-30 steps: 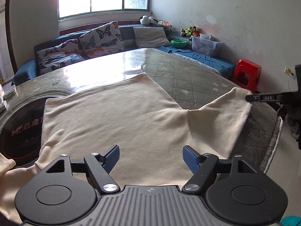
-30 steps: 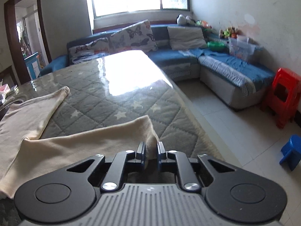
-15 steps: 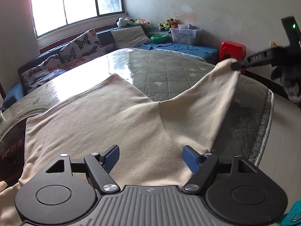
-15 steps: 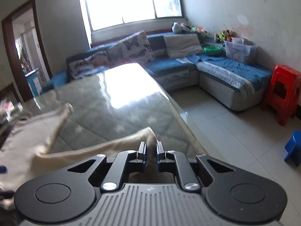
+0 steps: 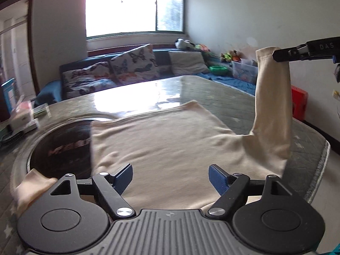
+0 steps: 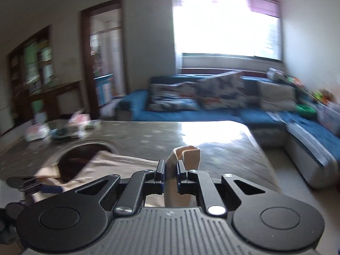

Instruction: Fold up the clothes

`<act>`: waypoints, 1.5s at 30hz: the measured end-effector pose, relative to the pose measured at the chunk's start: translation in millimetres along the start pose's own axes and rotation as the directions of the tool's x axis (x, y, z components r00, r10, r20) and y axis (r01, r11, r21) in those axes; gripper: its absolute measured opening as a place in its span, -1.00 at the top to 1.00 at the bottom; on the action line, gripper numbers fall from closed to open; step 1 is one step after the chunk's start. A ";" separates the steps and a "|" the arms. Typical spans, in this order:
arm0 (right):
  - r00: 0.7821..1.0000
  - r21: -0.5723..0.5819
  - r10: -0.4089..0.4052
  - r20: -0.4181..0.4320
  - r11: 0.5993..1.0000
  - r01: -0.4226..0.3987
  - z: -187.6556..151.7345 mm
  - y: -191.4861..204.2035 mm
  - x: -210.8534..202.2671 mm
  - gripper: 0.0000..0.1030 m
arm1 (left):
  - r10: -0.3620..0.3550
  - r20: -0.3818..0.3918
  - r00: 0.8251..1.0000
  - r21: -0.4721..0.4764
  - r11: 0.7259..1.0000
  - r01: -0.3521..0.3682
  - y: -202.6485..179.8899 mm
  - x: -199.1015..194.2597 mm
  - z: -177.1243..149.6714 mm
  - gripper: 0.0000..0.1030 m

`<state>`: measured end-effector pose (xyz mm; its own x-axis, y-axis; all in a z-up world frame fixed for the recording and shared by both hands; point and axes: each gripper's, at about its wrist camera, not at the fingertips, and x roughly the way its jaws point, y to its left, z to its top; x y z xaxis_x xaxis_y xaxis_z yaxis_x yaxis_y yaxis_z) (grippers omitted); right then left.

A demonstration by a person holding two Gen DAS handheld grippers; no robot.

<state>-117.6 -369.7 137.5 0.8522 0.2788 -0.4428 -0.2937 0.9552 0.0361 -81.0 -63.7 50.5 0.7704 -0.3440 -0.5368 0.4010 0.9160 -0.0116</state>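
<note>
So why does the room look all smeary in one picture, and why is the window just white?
Right wrist view: the sofa and shelves smear sideways from motion blur, while the right gripper and the pinched sleeve stay sharp. Left wrist view: milder blur, mostly at the left edge; the window is blown out white and glares off the shiny table. Both views bulge from the fisheye lens.

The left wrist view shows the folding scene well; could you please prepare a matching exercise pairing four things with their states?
Things:
1. left gripper
2. right gripper
3. sleeve
4. shirt body

States:
a. lying flat on the table
b. open, holding nothing
c. lifted upright in the air
d. clamped on cloth

Pairs: 1-b, 2-d, 3-c, 4-a
</note>
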 end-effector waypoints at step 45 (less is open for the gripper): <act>0.950 0.005 0.165 -0.263 0.985 -0.170 -85.3 -20.6 75.2 0.62 | 0.107 -0.047 0.993 0.043 0.993 -0.105 -13.7 19.5 12.3 0.92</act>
<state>-84.3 -376.9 27.0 0.6474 0.3966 -0.6509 -0.4318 0.8945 0.1155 -65.4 -85.5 50.6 0.7850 -0.2336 -0.5738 0.3387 0.9373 0.0817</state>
